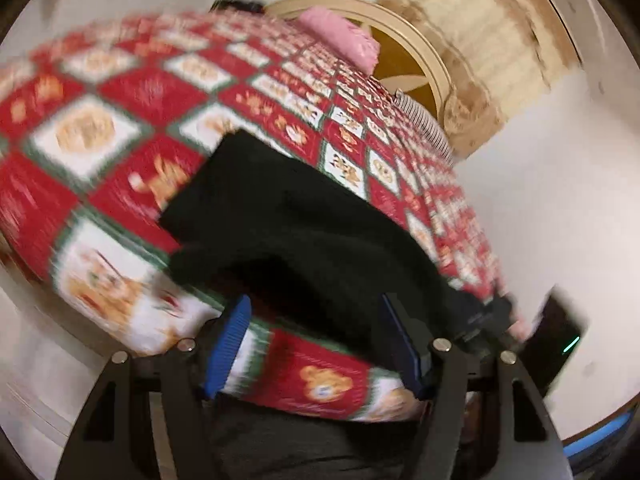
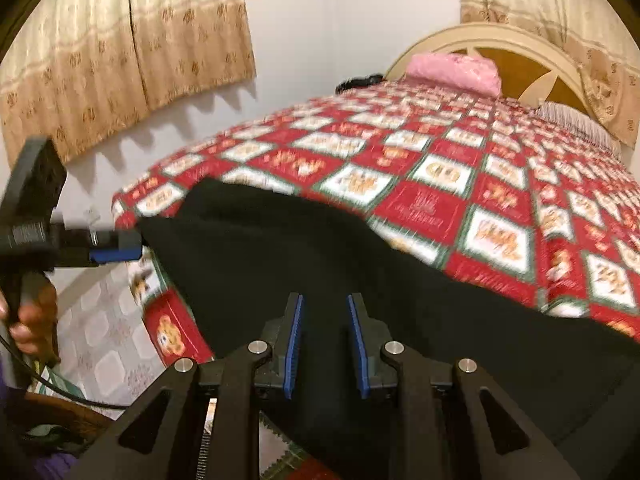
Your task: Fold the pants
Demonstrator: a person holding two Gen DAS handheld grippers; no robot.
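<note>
A home bedroom. A bed (image 2: pixel 500 184) under a red, white and green teddy-bear quilt (image 2: pixel 400 168) fills the room, with an arched cream-and-wood headboard (image 2: pixel 516 50) and a pink pillow (image 2: pixel 456 70) at its far edge. Beige patterned curtains (image 2: pixel 132 52) hang on plain white walls (image 2: pixel 352 20), above a tiled floor (image 2: pixel 104 356).
</note>
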